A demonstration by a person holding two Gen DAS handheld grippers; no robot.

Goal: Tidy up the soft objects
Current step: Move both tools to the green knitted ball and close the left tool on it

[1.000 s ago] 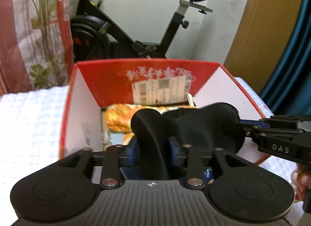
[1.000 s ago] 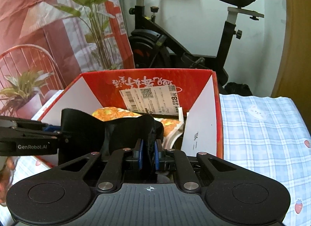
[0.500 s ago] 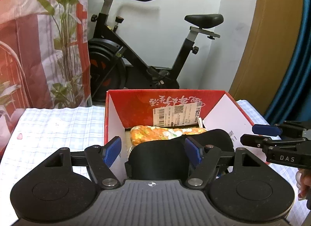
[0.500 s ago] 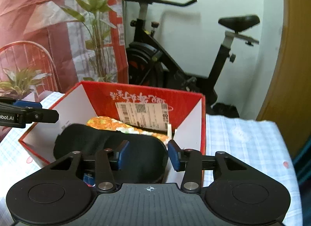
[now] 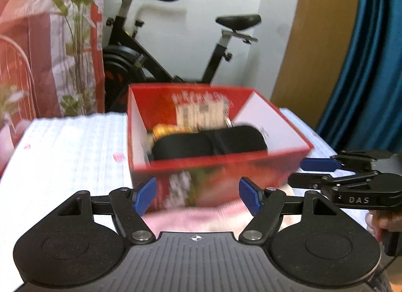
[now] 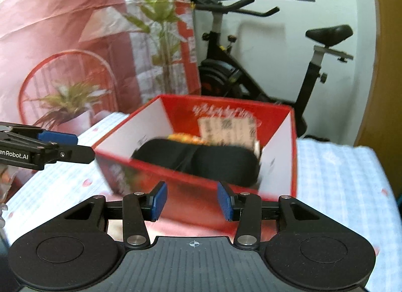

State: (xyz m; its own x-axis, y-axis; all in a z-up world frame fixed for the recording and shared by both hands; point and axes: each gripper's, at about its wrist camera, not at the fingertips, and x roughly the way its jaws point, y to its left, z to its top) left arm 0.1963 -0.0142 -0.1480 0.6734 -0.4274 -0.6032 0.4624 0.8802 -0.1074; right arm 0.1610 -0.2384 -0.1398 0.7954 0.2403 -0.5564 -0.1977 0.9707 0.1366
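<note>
Two hand-held claws hang just short of a red box (image 5: 218, 166) on a checked cloth-covered bench (image 5: 70, 146), both empty — the left claw (image 5: 197, 197) with its blue pads spread wide, the right claw (image 6: 192, 200) parted a little less, neither touching anything. Inside the box lies a black soft item (image 6: 198, 158), folded or pinched at its middle and resting flat against the near wall, with an orange patterned piece (image 6: 187, 138) tucked behind it below a white shipping label (image 6: 227, 132) on the far wall. From the left view the same black item (image 5: 208, 142) fills most of the box floor. Both pictures are smeared by motion, so finer detail of the fabric cannot be made out. A pale pink cloth (image 5: 201, 219) shows on the bench between the left claw's pads and the box front, apparently outside the box. An exercise bike (image 6: 263, 65) stands behind. The black item looks stowed, and the step in hand reads as clearing away from the box — the likely next move is to reach the pink cloth, which calls for lowering a spread claw onto it, pinching a fold, and lifting it over the near wall.
</note>
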